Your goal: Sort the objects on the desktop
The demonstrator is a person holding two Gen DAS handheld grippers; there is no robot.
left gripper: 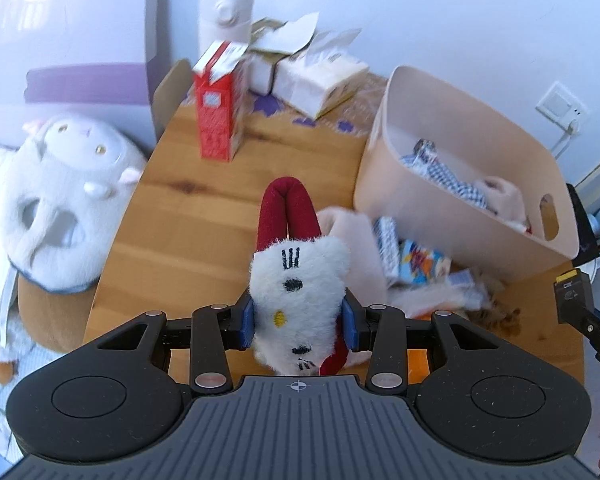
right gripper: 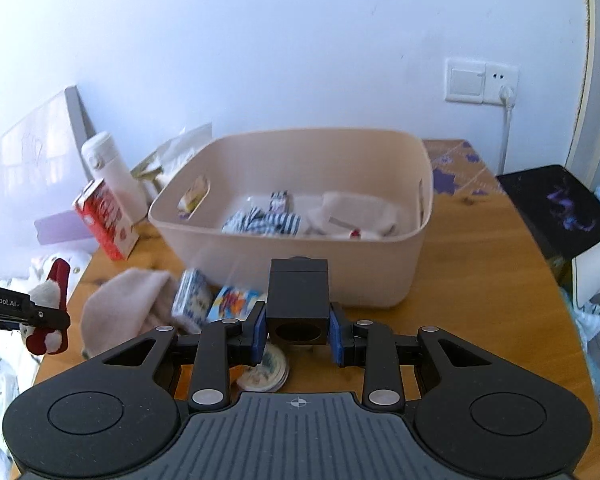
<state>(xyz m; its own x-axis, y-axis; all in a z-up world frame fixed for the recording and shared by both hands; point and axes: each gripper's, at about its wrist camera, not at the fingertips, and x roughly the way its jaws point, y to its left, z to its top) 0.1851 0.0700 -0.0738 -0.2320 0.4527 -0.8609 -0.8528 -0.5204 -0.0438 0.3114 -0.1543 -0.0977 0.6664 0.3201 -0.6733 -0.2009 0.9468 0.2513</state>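
My left gripper [left gripper: 299, 326] is shut on a white plush toy [left gripper: 298, 280] with dark red legs, held above the wooden table [left gripper: 188, 208]. The same toy [right gripper: 50, 308] shows at the left edge of the right wrist view, in the other gripper's fingers. My right gripper [right gripper: 298, 330] is shut on a small black box [right gripper: 298, 300] with a round hole in its front. A beige plastic bin [right gripper: 300, 208] stands just beyond it, holding striped cloth [right gripper: 262, 222] and pale fabric. In the left wrist view the bin [left gripper: 460, 152] is at the right.
On the table lie a pink cloth [right gripper: 128, 304], small printed packets [right gripper: 232, 300] and round tins [right gripper: 266, 372]. A red carton [left gripper: 218, 108], a white bottle [left gripper: 224, 12] and torn white boxes [left gripper: 316, 76] stand at the back. A large white plush [left gripper: 64, 200] sits off the table's left.
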